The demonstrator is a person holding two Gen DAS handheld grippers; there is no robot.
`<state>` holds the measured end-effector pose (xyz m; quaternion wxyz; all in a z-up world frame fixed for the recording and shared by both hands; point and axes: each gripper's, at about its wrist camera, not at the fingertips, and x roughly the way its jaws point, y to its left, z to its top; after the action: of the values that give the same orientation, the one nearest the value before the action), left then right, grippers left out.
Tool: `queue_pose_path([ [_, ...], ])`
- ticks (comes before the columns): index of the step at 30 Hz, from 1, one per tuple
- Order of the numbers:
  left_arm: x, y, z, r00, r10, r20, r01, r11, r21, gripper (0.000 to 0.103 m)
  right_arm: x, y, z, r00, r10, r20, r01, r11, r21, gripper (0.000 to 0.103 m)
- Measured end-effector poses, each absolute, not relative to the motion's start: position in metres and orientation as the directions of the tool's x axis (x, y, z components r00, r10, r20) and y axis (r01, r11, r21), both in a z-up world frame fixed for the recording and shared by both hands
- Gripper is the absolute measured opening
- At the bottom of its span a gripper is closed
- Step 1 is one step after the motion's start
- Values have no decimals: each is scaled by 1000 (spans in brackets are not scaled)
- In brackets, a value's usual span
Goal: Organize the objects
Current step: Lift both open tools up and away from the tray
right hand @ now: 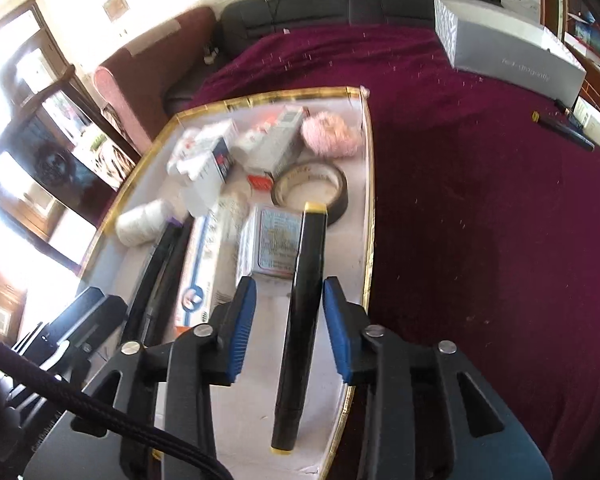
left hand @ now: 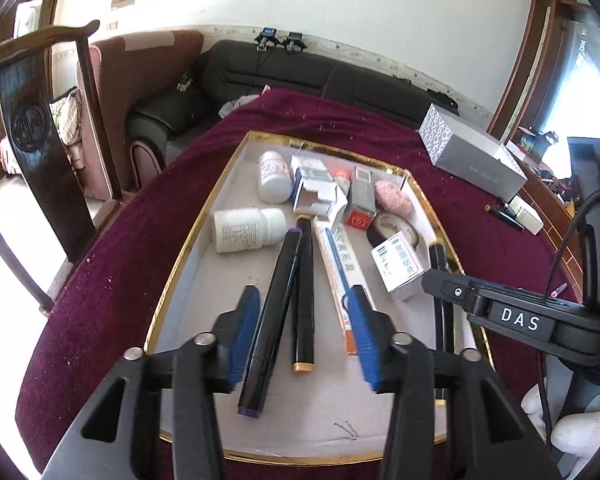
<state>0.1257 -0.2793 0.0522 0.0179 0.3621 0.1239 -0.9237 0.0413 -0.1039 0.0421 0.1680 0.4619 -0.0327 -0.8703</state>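
A gold-rimmed white tray [left hand: 188,256] [right hand: 366,216] lies on a maroon cloth. It holds two white bottles [left hand: 246,229], small boxes [left hand: 398,266], a tape roll [right hand: 310,190], pink yarn [right hand: 330,134], a long white tube box [left hand: 340,272] and black markers. My left gripper [left hand: 306,314] is open above a purple-capped marker [left hand: 270,320] and a gold-capped marker [left hand: 305,300]. My right gripper [right hand: 288,296] is open with a yellow-capped black marker [right hand: 302,316] between its pads, by the tray's right rim. The right gripper also shows at the left wrist view's right edge [left hand: 520,316].
A long grey box [left hand: 474,150] [right hand: 508,42] lies on the cloth at the far right, with a black pen [right hand: 566,130] and a small white box [right hand: 596,128] near it. A dark sofa [left hand: 300,72] and a wooden chair [left hand: 48,148] stand beyond the table.
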Motion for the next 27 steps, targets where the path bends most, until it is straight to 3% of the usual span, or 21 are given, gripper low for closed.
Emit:
queue_pose_path([
  [2,129,-276,58,-753,42,-657,122,-972,-202,50,47,-103,50,-550,-322,-771,273,-941,199,50],
  [4,133,-270,65,-772,8,-635,128,-977,-169,58,51,-103,55,-557,-342,-757,288,-934,210,51],
  [11,149,-252,91,-838,-108,-534,167,-984,-64,68,61,-104,62,-571,-369,-733,321,-923,214,55],
  [13,154,-249,98,-852,-133,-506,181,-982,-47,75,63,-101,62,-573,-373,-730,322,-921,217,55],
  [20,175,-244,123,-893,-225,-391,259,-965,-36,87,73,-91,68,-596,-378,-709,321,-921,221,55],
  [23,180,-243,129,-892,-246,-379,282,-959,-40,87,79,-88,71,-609,-378,-697,329,-920,212,58],
  [27,184,-245,131,-895,-230,-383,282,-956,-86,97,88,-88,75,-628,-379,-680,345,-918,193,59],
])
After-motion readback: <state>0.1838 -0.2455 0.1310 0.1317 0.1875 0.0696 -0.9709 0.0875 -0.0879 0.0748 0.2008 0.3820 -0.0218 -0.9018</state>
